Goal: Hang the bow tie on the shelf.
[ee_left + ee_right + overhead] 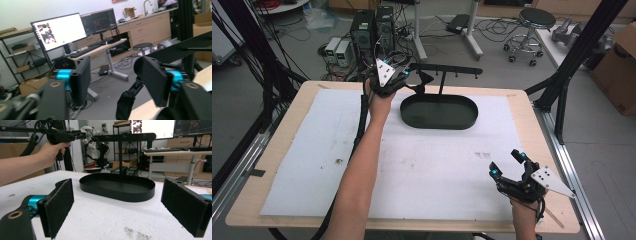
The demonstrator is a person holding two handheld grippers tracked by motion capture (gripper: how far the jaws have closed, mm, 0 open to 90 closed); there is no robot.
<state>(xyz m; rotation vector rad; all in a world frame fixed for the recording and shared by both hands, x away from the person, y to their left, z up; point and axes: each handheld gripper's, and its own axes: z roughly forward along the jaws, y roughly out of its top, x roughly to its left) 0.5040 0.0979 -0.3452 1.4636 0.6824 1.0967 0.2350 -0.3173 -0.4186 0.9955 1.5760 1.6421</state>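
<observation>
I've got my left gripper (412, 75) spread wide up by the black oval metal tray stand (439, 111) at the counter's (277, 150) far edge, right gripper (507, 164) wide too, well apart near me.

stand (439, 111): black oval tray, upright post, hooked crossbar | upright | desk's far edge, centre | before my left claw (412, 75)

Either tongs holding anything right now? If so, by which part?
Nothing held. The right tongs are wide open over the white mat, empty. The left tongs are open too, up by the black rack and its hanging strap, not clamped on it.
</observation>
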